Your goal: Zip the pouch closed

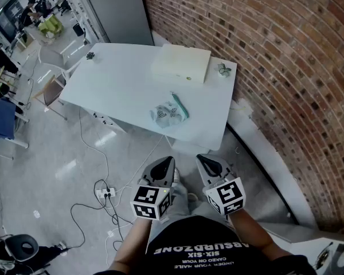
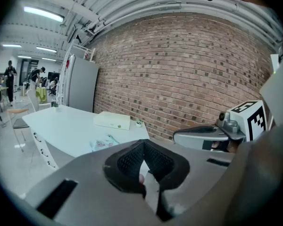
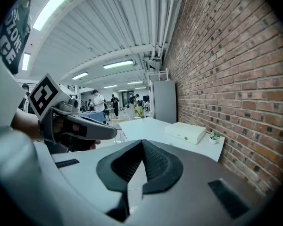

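Left gripper & right gripper, lower centre, jaws pressed together, nothing between. Pouch on white table mid-frame, well apart.

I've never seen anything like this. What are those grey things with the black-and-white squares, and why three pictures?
No robot: a person holds a two-jaw gripper in each hand, the left gripper and the right gripper. The marked cubes are part of them. One picture comes from a camera on the person's head, looking down; the other two from a camera riding on each gripper, looking along its jaws. Both grippers are shut and hold nothing. Ahead stands a white table with a patterned pouch, a white box and a potted plant. Neither gripper touches the pouch.
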Demonstrator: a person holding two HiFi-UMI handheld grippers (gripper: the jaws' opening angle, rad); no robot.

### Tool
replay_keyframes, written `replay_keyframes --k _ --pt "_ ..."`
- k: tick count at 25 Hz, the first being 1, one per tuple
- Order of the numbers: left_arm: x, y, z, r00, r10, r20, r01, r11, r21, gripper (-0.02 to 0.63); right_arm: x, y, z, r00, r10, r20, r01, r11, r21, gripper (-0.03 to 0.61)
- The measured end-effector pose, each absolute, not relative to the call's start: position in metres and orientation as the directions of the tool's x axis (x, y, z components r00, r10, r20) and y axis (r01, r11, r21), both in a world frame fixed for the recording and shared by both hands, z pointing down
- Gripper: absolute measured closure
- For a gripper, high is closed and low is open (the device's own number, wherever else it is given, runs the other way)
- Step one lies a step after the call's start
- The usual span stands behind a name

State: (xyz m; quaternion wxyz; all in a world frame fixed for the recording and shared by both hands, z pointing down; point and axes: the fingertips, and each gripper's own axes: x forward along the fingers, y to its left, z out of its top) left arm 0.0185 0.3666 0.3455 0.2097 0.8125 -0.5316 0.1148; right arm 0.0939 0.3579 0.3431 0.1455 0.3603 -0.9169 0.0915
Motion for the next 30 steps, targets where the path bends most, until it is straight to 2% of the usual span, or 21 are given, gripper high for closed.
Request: replay_keyframes --k 6,12,13,16,19,22,30 --pt "0.001 0.337 0.349 0.413 -0.817 0.402 -0.911 -0.367 0.19 0.607 0.08 0.321 0.343 -0.674 -0.674 0.303 -0.711 0.703 -0.015 0.58" --pt "-0.012 0.295 0.344 0.44 -0.807 0.394 -0.898 -0.405 0.174 0.606 0.068 0.284 0.347 -0.684 -0.65 0.329 -0.692 0.722 -0.013 0.577" --pt "-0.015 0.288 0.344 0.447 -0.803 0.394 -0.894 -0.411 0.176 0.606 0.065 0.277 0.348 -0.683 -0.649 0.334 -0.693 0.721 -0.015 0.572" --pt "-0.024 0.267 0.347 0.462 -0.788 0.407 -0.886 -0.428 0.178 0.601 0.056 0.259 0.352 -0.683 -0.639 0.354 -0.69 0.724 -0.024 0.504" --pt "-0.031 0.247 0.35 0.484 -0.772 0.411 -0.874 -0.447 0.19 0.526 0.05 0.242 0.354 -0.676 -0.639 0.367 -0.693 0.721 -0.02 0.493" --pt "-0.039 0.23 0.355 0.506 -0.749 0.427 -0.862 -0.452 0.229 0.483 0.045 0.224 0.356 -0.668 -0.644 0.373 -0.699 0.715 -0.017 0.491" --pt "-0.065 0.188 0.369 0.521 -0.718 0.462 -0.85 -0.484 0.207 0.46 0.026 0.186 0.366 -0.644 -0.645 0.411 -0.712 0.702 -0.012 0.491"
